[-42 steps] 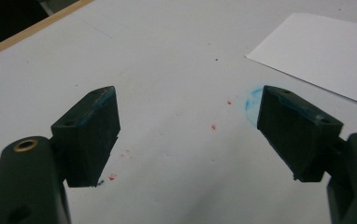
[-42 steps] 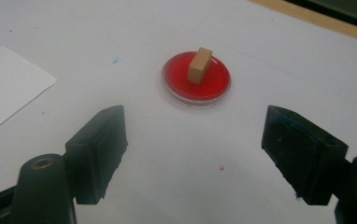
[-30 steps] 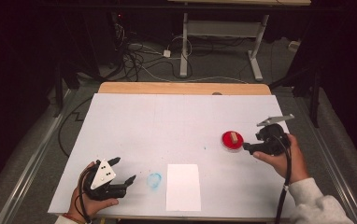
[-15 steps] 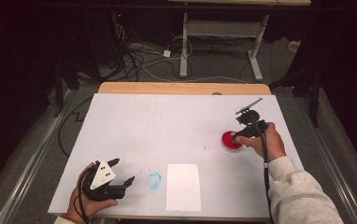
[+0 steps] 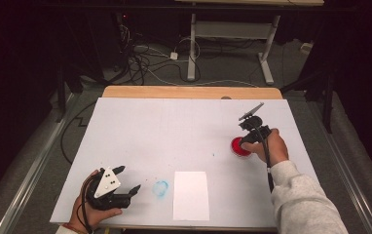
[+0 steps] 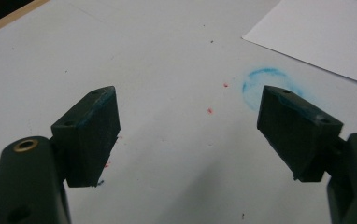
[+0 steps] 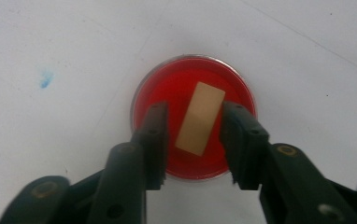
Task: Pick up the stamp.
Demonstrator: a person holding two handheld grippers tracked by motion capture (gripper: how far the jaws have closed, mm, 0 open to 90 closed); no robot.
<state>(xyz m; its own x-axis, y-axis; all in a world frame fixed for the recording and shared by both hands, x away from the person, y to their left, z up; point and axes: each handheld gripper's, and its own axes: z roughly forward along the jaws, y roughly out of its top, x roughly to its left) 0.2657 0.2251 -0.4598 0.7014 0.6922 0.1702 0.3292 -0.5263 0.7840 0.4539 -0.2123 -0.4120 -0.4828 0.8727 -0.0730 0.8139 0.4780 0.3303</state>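
White table (image 5: 184,131) spans mid-frame in the high view. White sheet (image 5: 191,195) lies lower centre, faint blue ring mark (image 5: 160,188) just left of it. Red dish (image 7: 193,116), round with a clear rim, sits centre of the right gripper view (right of centre in the high view), tan block (image 7: 200,118) tilted inside. Right gripper (image 7: 193,140) jaws have just been closing, narrow, flanking the block, contact unclear. Left gripper (image 6: 188,135) wide, empty, lower left.

A: Where does the dish (image 5: 240,146) sit?

B: On the table (image 5: 174,131), toward its right side, with a small block (image 7: 200,118) lying in it.

A: And the sheet of paper (image 5: 191,195)?

B: At the near edge, around the middle. A smudged ring (image 5: 160,188) lies just left of it.

A: The grippers?

B: The left gripper (image 5: 125,183) is left of that ring; the right gripper (image 7: 193,140) is over the dish, the block between its jaws.
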